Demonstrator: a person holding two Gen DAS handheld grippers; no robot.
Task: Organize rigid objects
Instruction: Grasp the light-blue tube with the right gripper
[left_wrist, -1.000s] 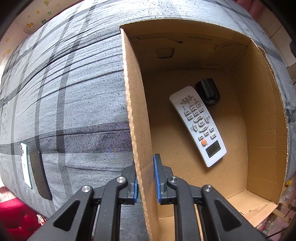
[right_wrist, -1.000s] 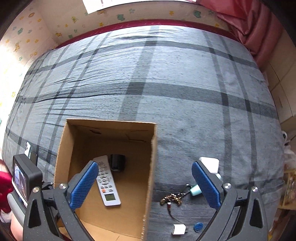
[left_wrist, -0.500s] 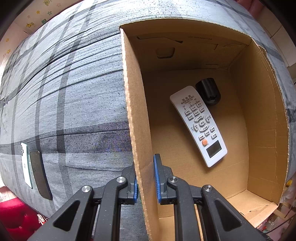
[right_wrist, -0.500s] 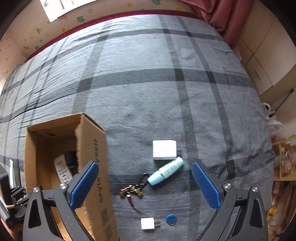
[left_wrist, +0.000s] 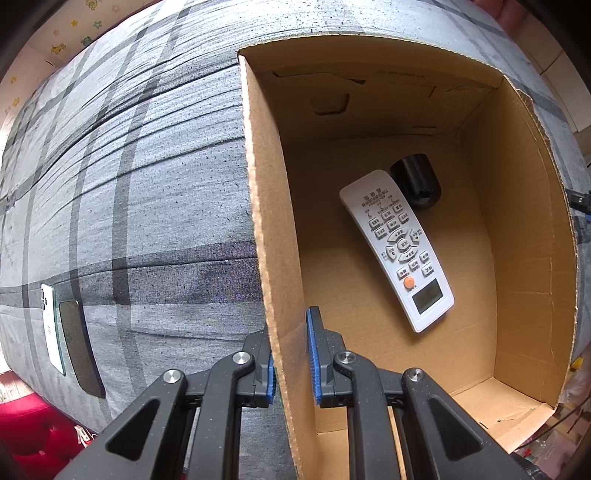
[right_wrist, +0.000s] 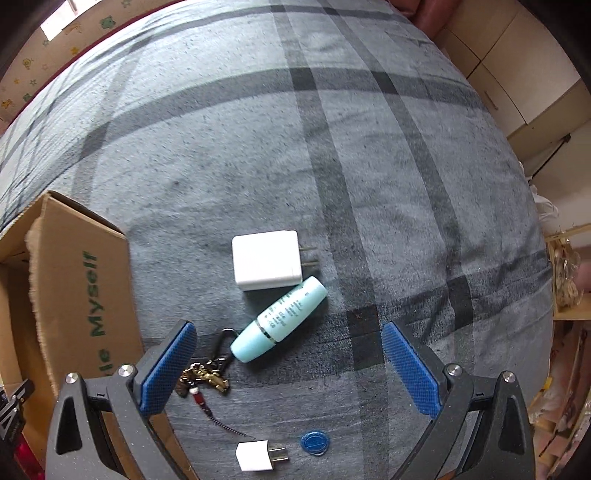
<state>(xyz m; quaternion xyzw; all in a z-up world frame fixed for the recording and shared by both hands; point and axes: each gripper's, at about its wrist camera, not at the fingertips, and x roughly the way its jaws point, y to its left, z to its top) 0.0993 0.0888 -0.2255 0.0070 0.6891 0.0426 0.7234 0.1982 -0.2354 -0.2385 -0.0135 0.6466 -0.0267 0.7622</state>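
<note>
Above mint tube (right_wrist: 279, 320), right tool (right_wrist: 288, 363) agape

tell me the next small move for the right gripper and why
Probably lower the open right gripper onto the mint tube, which lies between its pads, and close. The left gripper is shut on the cardboard box wall, steadying it; a remote is already inside.
</note>
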